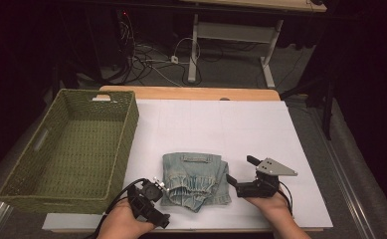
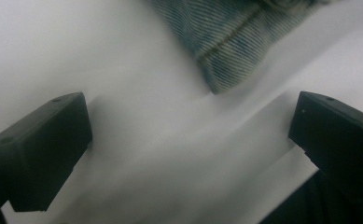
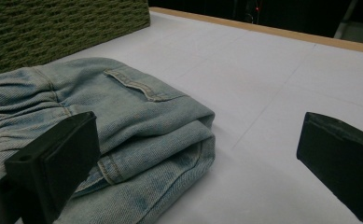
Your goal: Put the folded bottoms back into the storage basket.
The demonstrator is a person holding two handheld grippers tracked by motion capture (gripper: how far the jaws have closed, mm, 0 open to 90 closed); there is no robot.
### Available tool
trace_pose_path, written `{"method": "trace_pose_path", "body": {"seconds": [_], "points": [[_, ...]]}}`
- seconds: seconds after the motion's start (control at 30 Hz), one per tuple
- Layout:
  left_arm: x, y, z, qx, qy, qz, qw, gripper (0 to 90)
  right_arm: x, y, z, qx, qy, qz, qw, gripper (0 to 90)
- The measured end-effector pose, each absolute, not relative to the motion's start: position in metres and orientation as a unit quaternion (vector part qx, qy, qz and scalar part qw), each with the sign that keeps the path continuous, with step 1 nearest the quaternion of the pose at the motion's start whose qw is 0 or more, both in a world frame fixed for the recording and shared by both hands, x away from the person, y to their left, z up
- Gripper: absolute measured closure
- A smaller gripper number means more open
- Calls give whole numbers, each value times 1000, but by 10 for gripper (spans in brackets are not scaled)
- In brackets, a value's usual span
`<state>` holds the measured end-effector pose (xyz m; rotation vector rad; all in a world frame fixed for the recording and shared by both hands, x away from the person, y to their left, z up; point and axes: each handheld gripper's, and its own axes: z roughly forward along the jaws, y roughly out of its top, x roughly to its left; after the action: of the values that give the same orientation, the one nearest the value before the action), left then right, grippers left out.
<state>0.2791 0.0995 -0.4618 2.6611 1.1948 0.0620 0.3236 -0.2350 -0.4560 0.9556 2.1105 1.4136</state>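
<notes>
A folded light-blue denim garment [image 1: 196,179] lies on the white table cover near the front edge. My left gripper [image 1: 148,201] is at its front left corner, held in a hand, jaws wide open over bare cover. In the left gripper view [image 2: 188,149] a corner of the denim [image 2: 230,42] lies just beyond the jaws, not between them. My right gripper [image 1: 241,170] is beside the garment's right edge, open. In the right gripper view [image 3: 198,158] the folded denim [image 3: 137,116] lies against the left jaw, with bare cover in front of the right jaw.
A green woven basket [image 1: 126,134] stands empty at the left of the table, its wall [image 3: 53,28] behind the garment. The white cover [image 1: 221,124] stretches back to a wooden table edge [image 1: 191,93]. Beyond are a dark floor, cables and a desk frame.
</notes>
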Motion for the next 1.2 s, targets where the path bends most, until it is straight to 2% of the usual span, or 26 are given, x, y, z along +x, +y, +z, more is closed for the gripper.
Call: {"method": "trace_pose_path", "body": {"seconds": [0.47, 0.63, 0.7, 0.77, 0.9, 1.07, 1.13, 1.2], "points": [[294, 86, -456, 917, 396, -20, 31, 14, 320, -237, -456, 348, 760, 505, 215, 0], [297, 83, -445, 918, 394, -9, 48, 151, 319, -238, -456, 350, 760, 503, 216, 0], [298, 81, -441, 919, 390, 0, 56, 245, 318, -238, -457, 353, 761, 501, 215, 0], [298, 78, -436, 919, 386, 6, 75, 303, 318, -238, -457, 353, 761, 500, 215, 0], [305, 75, -439, 923, 377, 6, 75, 428, 316, -238, -458, 353, 763, 498, 216, 0], [310, 70, -444, 927, 368, -4, 72, 450, 313, -241, -459, 357, 762, 495, 217, 3], [309, 70, -444, 931, 357, -7, 77, 516, 313, -242, -459, 359, 761, 495, 218, 6], [308, 70, -444, 932, 354, -7, 79, 533, 313, -246, -460, 364, 759, 494, 220, 20]]}}
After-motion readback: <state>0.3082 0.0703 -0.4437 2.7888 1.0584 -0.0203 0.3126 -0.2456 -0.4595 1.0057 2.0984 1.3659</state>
